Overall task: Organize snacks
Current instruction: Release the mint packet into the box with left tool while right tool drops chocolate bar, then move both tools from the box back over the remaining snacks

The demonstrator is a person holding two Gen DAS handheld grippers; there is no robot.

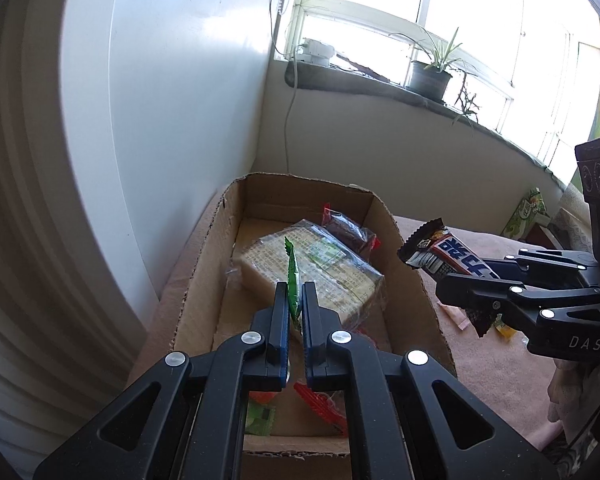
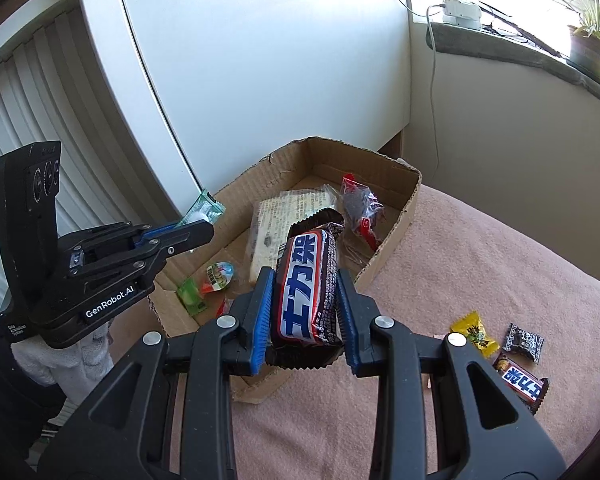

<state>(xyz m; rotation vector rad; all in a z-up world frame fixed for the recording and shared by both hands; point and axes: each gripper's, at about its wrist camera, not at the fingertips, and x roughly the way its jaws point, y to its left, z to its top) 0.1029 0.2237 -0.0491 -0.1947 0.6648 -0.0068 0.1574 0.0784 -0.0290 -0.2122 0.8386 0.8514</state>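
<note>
Left gripper (image 1: 296, 300) pinching green sachet (image 1: 292, 280) over box (image 1: 204, 264), right gripper (image 2: 306, 312) clamping bar (image 2: 306, 288), box at 12 o'clock

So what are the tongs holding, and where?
The left tongs pinch a green candy wrapper by its lower end. The right tongs squeeze a chocolate bar by its sides.

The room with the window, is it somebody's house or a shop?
Most likely a home. A potted plant sits on the windowsill, and the snack box rests on a pink blanket, perhaps a bed.
</note>
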